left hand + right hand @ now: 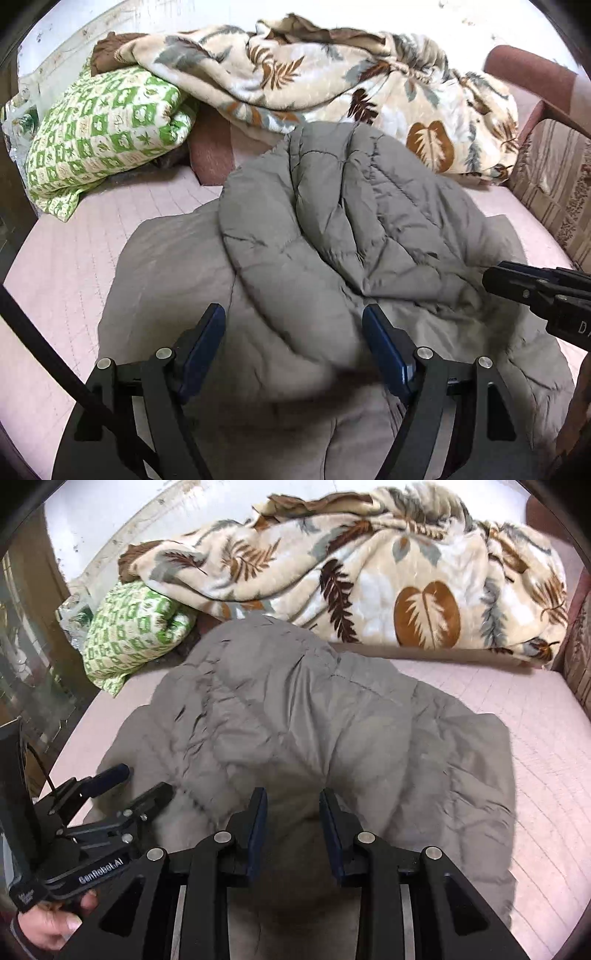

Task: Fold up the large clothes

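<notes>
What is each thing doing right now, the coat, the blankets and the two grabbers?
Grey puffy coat: crumpled on the pink bed, part folded over itself.
Leaf blanket: bunched up behind the coat.
Green checked quilt: folded, lying at the bed's back corner.
Left gripper: open over the coat.
Right gripper: narrowly open, coat fabric between its fingers; a grip is unclear.

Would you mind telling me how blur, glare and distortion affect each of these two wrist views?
Left wrist view: the grey padded jacket smears into blur near the camera; the wall behind is blown out white. Right wrist view: the jacket blurs between the fingers; fisheye curves the pink mattress edge, dark vignette in the corners.
</notes>
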Demonstrator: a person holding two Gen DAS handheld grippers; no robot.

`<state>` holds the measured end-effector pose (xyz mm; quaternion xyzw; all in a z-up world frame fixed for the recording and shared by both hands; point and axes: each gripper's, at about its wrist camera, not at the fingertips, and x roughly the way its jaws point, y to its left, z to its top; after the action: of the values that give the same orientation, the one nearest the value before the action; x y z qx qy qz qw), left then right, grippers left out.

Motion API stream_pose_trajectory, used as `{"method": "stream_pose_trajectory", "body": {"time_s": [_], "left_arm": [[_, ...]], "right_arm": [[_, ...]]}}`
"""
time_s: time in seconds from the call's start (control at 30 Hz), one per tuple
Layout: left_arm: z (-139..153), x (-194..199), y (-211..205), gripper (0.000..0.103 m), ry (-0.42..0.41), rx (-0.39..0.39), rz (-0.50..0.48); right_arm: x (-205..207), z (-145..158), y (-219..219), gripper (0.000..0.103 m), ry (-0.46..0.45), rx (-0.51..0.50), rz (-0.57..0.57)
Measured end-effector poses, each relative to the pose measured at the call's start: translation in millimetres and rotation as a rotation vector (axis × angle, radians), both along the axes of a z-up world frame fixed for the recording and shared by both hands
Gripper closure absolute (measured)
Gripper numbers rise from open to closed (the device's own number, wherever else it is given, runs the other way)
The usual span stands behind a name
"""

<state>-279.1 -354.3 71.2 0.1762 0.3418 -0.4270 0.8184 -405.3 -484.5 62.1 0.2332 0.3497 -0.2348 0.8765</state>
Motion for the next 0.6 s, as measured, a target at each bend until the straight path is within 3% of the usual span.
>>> {"method": "stream_pose_trajectory", "body": {"time_s": [0.43,0.6], "left_arm": [[-40,3,-13,0.022,0.013,0.107,0.010],[-22,-8,3,0.022,-0.011,0.074,-0.002]], "right_arm": [[9,-56,1,0.070,0.074,0.073,0.001],[4,-42,1,0.071,0.054,0.088,-0.010]]}}
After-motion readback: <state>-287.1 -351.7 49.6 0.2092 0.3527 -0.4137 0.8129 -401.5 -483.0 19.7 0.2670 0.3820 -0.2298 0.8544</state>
